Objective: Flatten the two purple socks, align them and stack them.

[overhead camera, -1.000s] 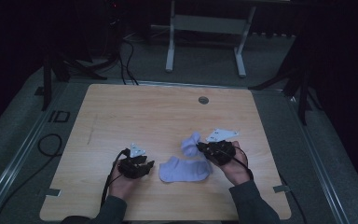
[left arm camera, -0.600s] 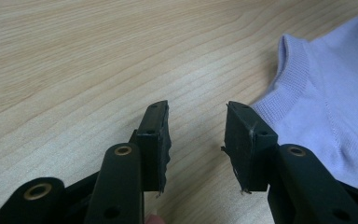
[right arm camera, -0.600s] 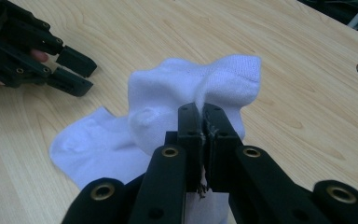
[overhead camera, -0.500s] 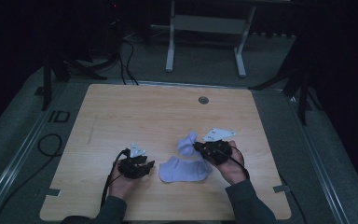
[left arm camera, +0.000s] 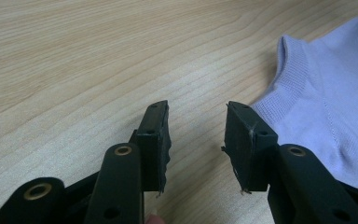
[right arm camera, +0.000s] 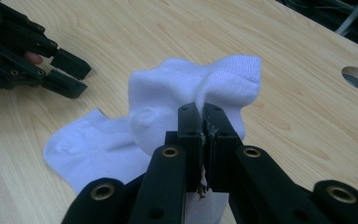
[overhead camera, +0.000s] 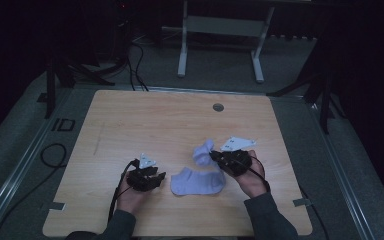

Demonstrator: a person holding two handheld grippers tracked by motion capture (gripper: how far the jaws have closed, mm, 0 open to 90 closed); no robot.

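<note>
Right gripper (right arm camera: 201,112): jaws pinched together on a fold of the upper sock (right arm camera: 186,93), white fabric bunched and lifted just ahead of the tips. In the high view the same gripper (overhead camera: 214,156) sits at about 4 o'clock on the table (overhead camera: 130,120), with the raised sock (overhead camera: 203,151) at its 9 o'clock side, touching the jaws.

Second sock (overhead camera: 198,181) lies flat on the wood at about 6 o'clock of the table, partly under the lifted one; pale lavender-white, ribbed cuff visible in the left gripper view (left arm camera: 326,93).

Left gripper (left arm camera: 196,122): jaws apart, nothing between them, bare wood in the gap. The flat sock's cuff lies just beside its right jaw; cannot tell whether it touches. High view places this gripper (overhead camera: 161,176) at about 7 o'clock on the table, the flat sock at its 3 o'clock.

Cable hole (overhead camera: 218,107) at 12 o'clock, well apart from both socks.
</note>
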